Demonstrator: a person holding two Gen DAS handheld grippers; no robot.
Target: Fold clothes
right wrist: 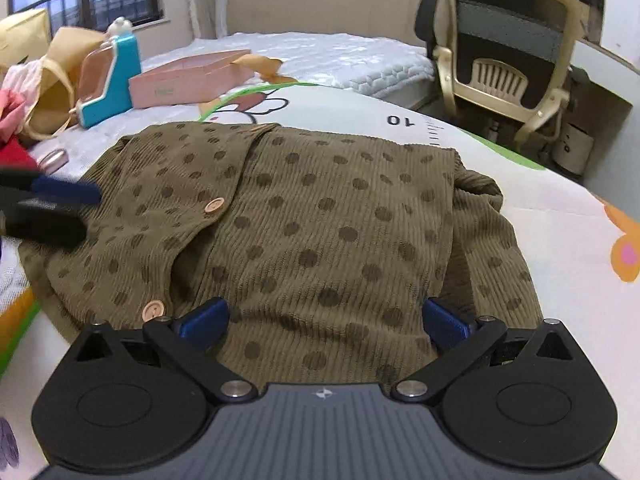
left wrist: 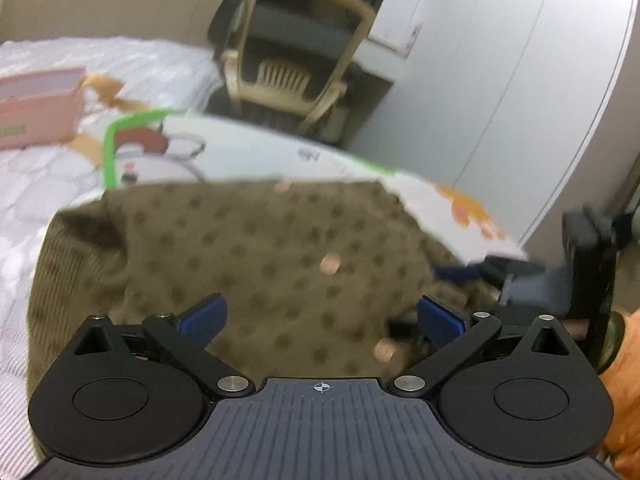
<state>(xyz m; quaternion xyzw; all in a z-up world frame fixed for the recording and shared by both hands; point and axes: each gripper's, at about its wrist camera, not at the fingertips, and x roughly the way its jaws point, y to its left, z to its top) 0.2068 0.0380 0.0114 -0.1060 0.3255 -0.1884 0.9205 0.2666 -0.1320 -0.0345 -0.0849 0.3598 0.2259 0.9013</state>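
An olive-brown knit cardigan with dark dots and wooden buttons lies partly folded on a white cartoon-print mat. Its left front panel is turned over the body, and a sleeve is bunched at the right. My right gripper hovers open over the near hem, with nothing between its blue pads. The left wrist view is blurred. My left gripper is open above the cardigan and holds nothing. Each gripper shows in the other's view: the left gripper at the garment's left edge, the right gripper at its right edge.
A pink box, a teal container and a paper bag sit at the back left of the bed. A beige office chair stands beyond the mat's far right edge. An orange sleeve shows at the right.
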